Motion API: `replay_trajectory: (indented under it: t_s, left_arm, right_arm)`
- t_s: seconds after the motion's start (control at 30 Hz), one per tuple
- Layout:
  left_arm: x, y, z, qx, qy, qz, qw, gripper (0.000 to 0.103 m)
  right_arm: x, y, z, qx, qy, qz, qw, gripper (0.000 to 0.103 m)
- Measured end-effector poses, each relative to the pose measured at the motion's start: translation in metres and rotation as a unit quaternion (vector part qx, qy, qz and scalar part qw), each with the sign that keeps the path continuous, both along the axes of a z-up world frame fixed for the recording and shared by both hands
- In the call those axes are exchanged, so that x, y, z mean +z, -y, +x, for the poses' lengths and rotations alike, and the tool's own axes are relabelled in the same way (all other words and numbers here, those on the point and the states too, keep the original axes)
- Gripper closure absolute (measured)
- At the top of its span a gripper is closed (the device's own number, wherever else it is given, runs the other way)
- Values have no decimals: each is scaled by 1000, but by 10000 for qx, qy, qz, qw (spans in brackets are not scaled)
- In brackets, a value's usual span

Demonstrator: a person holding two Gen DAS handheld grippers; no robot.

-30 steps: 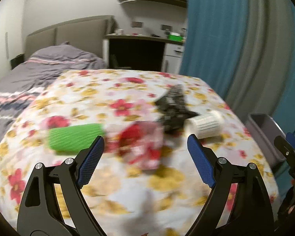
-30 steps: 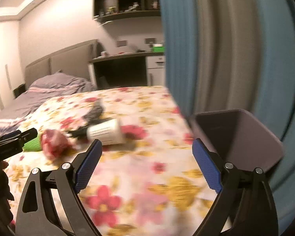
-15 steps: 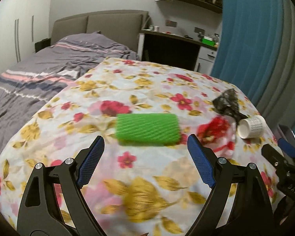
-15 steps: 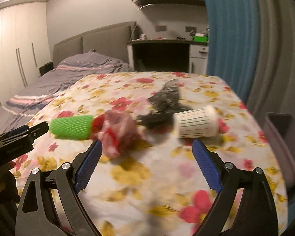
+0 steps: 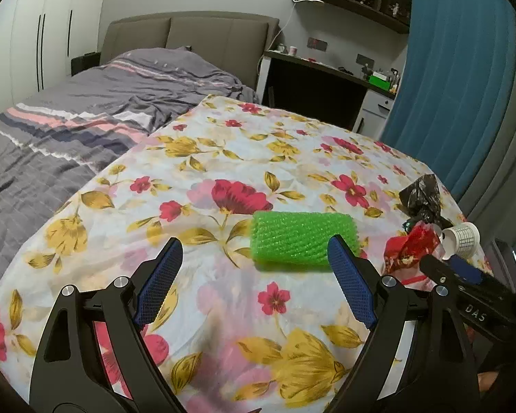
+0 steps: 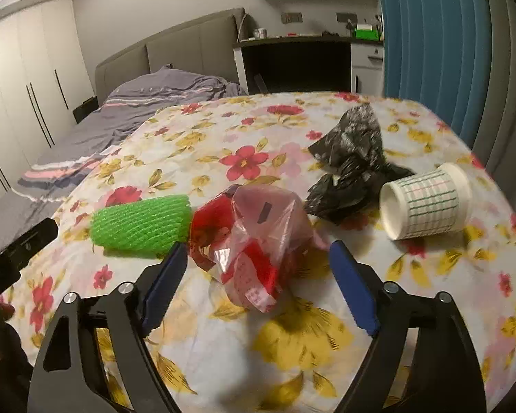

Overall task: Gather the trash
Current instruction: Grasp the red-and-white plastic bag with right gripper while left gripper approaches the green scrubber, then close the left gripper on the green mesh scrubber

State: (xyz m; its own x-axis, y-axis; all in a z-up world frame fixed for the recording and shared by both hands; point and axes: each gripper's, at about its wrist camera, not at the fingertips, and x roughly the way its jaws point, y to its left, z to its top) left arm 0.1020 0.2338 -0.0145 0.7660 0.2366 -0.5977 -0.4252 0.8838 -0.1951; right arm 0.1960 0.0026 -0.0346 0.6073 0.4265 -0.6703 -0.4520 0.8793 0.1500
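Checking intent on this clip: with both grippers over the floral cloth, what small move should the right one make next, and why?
Probably ease the right gripper forward and down over the red plastic bag. Its fingers have just been closing, the bag sits ahead between them unpressed, and the green mesh roll lies beside the left finger.

On the surface [image 6: 292,351] four things lie in a row; from left to right in the right wrist view: the mesh roll [image 6: 141,224], the plastic bag [image 6: 254,237], the crumpled dark bag [image 6: 352,165] and the paper cup [image 6: 426,201] on its side; the mesh roll touches the plastic bag; the dark bag lies behind, between the plastic bag and the cup; the bed [image 5: 96,110] stands left of the surface, the desk [image 6: 292,58] behind it, the curtain [image 6: 437,44] at its right.
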Motion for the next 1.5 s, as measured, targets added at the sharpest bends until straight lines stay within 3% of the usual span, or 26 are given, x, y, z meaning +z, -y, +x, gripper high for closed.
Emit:
replay_trajectory:
  t_s: [0.07, 0.23, 0.33, 0.63, 0.93, 1.13, 1.4, 1.5]
  left_arm:
    - [-1, 0, 5, -49, -7, -7, 10000, 18]
    - [-7, 2, 18, -158, -99, -16, 9998, 18]
    - [-11, 5, 25, -224, -165, -46, 9996, 18]
    - [-22, 11, 47, -363, -314, -230, 9986, 18]
    - [-42, 7, 74, -381, -744, -333, 9959, 19]
    - [-49, 10, 85, -453, -1002, -327, 9934, 31]
    - [-51, 11, 88, -415, -1108, -253, 9927, 35]
    - [-50, 10, 87, -427, -1070, -285, 9929, 46]
  right_arm:
    - [-2, -2, 2, 19, -60, 24, 10000, 32]
    - [-7, -6, 3, 142, -166, -7, 9998, 64]
    - [-5, -7, -2, 187, -22, -113, 9998, 69]
    - [4, -4, -11, 251, 295, -177, 9991, 70]
    - [9, 0, -20, 321, 425, -262, 9982, 70]
    - [8, -1, -21, 346, 467, -288, 9979, 71]
    - [8, -1, -22, 366, 466, -297, 9978, 71]
    - [7, -1, -23, 379, 461, -311, 9977, 71]
